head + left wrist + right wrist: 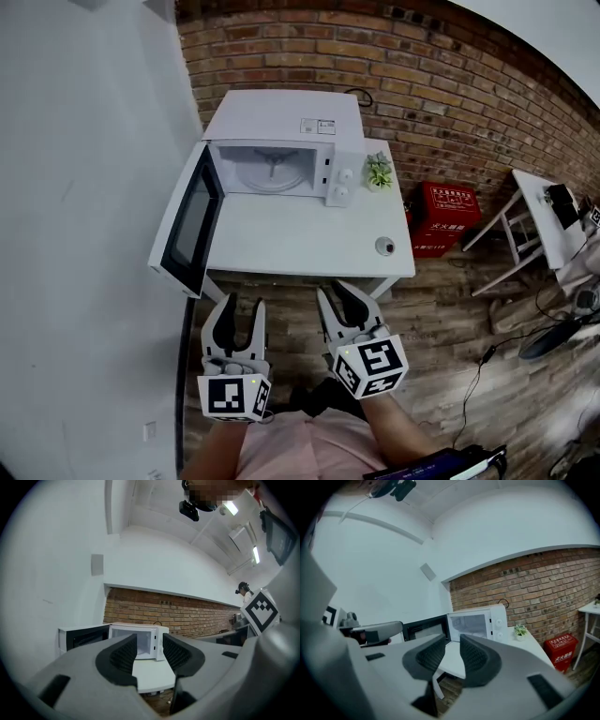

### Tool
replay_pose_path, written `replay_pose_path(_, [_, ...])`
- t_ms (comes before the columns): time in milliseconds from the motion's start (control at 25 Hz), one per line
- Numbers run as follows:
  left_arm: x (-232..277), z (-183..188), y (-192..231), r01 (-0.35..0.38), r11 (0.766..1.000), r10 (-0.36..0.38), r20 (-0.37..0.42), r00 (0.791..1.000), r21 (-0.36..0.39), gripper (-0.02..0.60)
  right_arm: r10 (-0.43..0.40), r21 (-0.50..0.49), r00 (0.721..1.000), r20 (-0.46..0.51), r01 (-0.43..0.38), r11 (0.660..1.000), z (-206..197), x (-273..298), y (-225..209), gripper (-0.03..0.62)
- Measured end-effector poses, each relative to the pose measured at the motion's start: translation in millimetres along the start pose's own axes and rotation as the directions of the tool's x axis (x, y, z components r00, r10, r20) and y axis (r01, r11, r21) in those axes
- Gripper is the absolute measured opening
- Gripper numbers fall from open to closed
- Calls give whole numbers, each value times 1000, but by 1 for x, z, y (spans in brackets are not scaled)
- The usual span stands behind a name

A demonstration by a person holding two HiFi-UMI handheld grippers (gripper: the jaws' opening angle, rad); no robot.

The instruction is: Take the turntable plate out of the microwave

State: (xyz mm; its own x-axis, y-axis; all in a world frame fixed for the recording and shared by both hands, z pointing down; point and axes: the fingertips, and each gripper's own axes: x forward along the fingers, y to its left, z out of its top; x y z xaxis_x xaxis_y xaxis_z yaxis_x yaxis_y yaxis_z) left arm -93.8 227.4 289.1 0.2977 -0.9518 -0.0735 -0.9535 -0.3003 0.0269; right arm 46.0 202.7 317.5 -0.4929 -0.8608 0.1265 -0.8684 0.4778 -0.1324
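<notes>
Left hand-held gripper [244, 302] far from plate [272, 174]

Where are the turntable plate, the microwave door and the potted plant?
turntable plate [283, 178], head view, on the glass beside its hub.
microwave door [190, 223], head view, on its dark window.
potted plant [379, 171], head view, on its leaves.

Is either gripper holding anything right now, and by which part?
Nothing is held. The left gripper and the right gripper both have jaws apart and empty, short of the table; the turntable plate lies inside the microwave.
</notes>
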Motion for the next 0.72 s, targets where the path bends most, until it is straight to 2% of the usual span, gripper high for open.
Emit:
replay_pose_path(400, [61,-37,13,29,1000,-29,-65,997,-11,170,-35,33,999,-38,36,999,-20,50,-40,101])
replay_pose_path(720, [145,-49,38,11,1000,-11,-86,996,-2,176,-14,56,998,-66,18,998,-16,127,-86,101])
